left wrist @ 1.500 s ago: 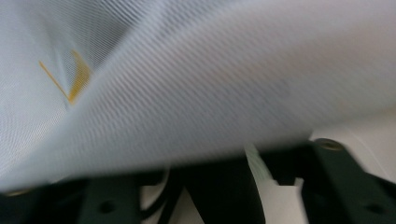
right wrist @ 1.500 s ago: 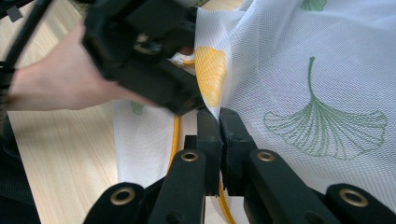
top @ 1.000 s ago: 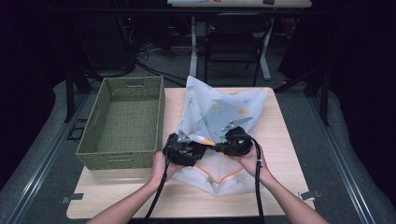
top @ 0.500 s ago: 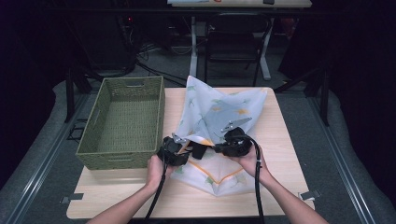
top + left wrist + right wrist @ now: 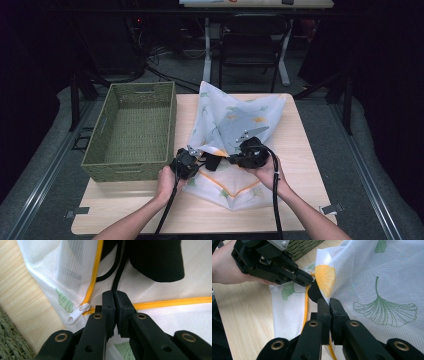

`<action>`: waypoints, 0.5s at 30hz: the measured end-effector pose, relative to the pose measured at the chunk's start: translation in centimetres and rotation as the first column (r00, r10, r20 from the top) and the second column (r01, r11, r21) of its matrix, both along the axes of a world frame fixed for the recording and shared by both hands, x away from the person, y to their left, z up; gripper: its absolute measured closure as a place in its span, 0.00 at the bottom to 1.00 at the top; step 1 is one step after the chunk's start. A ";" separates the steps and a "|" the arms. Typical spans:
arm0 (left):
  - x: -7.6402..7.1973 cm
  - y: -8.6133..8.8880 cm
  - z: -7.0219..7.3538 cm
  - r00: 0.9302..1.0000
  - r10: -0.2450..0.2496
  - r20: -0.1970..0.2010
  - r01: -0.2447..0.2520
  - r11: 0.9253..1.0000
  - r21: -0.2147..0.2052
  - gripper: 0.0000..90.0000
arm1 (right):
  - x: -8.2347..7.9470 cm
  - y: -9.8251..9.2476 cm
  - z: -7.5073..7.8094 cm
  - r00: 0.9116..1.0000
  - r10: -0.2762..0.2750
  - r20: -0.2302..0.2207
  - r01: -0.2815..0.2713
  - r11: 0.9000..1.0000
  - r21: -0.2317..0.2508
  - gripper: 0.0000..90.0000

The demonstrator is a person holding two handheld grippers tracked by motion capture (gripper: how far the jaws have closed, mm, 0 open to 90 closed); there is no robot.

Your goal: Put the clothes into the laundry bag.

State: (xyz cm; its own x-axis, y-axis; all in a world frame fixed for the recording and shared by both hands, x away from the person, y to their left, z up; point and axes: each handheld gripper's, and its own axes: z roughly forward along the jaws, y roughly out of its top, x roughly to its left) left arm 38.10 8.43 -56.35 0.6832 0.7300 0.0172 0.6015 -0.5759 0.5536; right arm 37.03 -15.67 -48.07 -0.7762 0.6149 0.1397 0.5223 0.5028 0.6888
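Mesh bag (image 5: pixel 235 125), woven basket (image 5: pixel 132 130) beside, wooden table (image 5: pixel 300 150)

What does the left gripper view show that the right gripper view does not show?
Left gripper view alone: the white zipper pull beside the left tool, which has just been closing on a black strap.
Right gripper view alone: a hand and an orange leaf print.
Both: the mesh bag with its orange zipper, the wooden table and the basket.
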 end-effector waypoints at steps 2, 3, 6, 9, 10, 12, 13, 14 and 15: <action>0.0 0.0 0.0 1.000 -0.007 0.001 0.007 1.000 -0.010 0.98 | 0.0 0.0 0.0 1.000 0.001 0.001 -0.001 1.000 -0.002 0.97; 0.0 0.0 0.1 1.000 -0.014 0.001 0.014 1.000 -0.019 0.98 | 0.0 0.0 0.0 1.000 0.002 0.001 -0.002 1.000 -0.001 0.97; 0.0 -0.3 1.2 0.999 -0.027 0.030 0.028 0.998 -0.053 0.98 | 0.0 0.0 0.0 1.000 0.004 0.003 -0.004 1.000 -0.001 0.97; 0.0 -0.6 2.1 0.998 -0.037 0.058 0.042 0.995 -0.086 0.98 | 0.0 0.1 0.1 1.000 0.003 0.005 -0.003 1.000 0.001 0.97; 0.0 -0.9 2.6 0.996 -0.047 0.071 0.054 0.992 -0.113 0.98 | 0.0 0.1 0.1 1.000 0.005 0.006 -0.005 1.000 0.000 0.97; 0.1 -1.2 2.9 0.995 -0.052 0.079 0.061 0.991 -0.119 0.98 | -0.1 0.1 0.1 1.000 0.004 0.006 -0.004 1.000 0.001 0.97; 0.1 -1.4 3.1 0.995 -0.055 0.085 0.065 0.989 -0.131 0.98 | -0.1 0.1 0.2 1.000 0.005 0.010 -0.005 1.000 0.004 0.97; 0.1 -1.6 3.3 0.994 -0.057 0.090 0.070 0.987 -0.146 0.98 | -0.2 0.1 0.2 1.000 0.004 0.012 -0.004 1.000 0.006 0.98; 0.2 -1.7 3.4 0.994 -0.061 0.090 0.074 0.986 -0.149 0.98 | -0.2 0.1 0.3 1.000 0.002 0.012 -0.002 1.000 0.009 0.97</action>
State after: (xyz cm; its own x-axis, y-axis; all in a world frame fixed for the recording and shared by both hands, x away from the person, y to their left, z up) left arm 38.29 6.72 -52.97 0.7318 0.6809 -0.0299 0.5109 -0.5189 0.6854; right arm 36.82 -15.55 -47.79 -0.7793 0.6118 0.1359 0.5126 0.4975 0.6998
